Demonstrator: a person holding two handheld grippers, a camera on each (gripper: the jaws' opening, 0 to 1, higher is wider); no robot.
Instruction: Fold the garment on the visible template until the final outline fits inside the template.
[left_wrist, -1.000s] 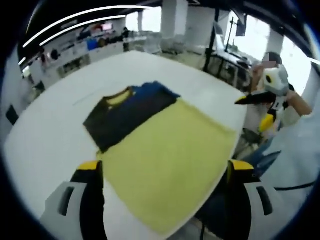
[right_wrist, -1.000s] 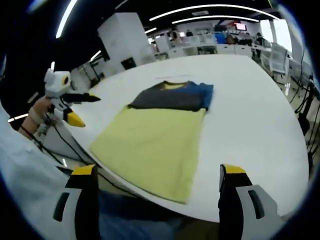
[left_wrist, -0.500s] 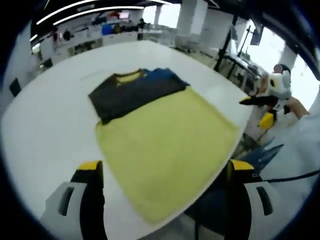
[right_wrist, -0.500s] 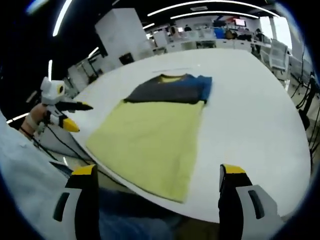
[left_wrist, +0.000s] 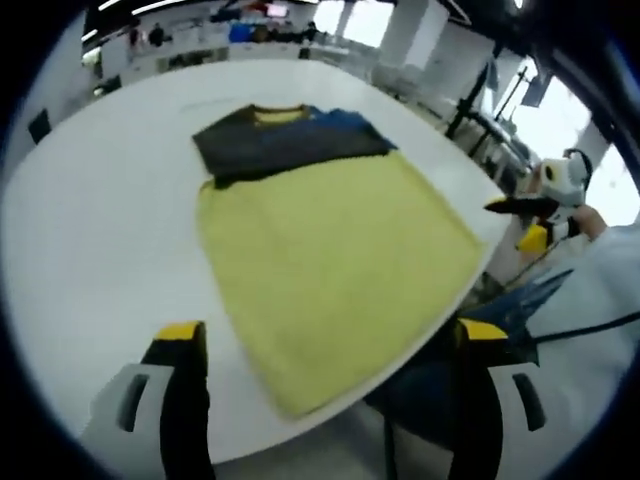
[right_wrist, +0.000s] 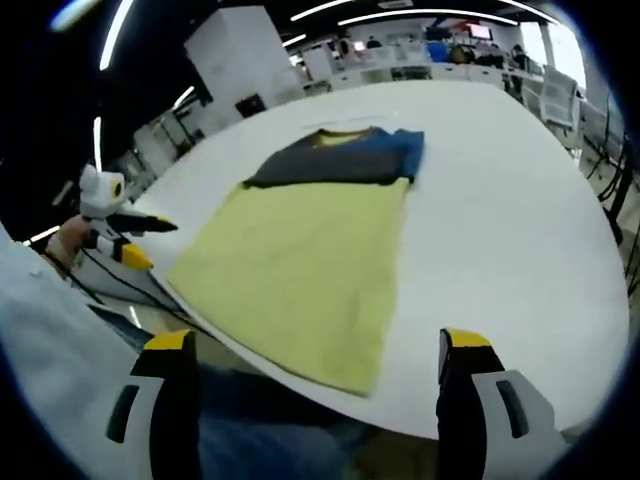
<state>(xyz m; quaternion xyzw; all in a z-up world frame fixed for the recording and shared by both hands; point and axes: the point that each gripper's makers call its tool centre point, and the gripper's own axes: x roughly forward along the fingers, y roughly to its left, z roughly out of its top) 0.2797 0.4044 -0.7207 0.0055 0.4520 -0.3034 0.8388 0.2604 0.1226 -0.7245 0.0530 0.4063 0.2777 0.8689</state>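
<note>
A folded garment, dark grey and blue with a yellow collar, lies flat on the white table. It sits at the far end of a yellow rectangular template, overlapping its far edge. In the right gripper view the garment and template appear the same way. My left gripper is open and hangs over the table's near edge, holding nothing. My right gripper is open too, off the near edge. Each gripper appears in the other's view, right and left, both clear of the cloth.
The template's near corner reaches the table's near edge. A person's white sleeve and blue trousers are beside that edge. Desks and shelves stand far behind the table. Bare white tabletop surrounds the template.
Both views have shifted with the hands, and the table now looks a little lower and closer. The garment and template lie as before. Both grippers stay open.
</note>
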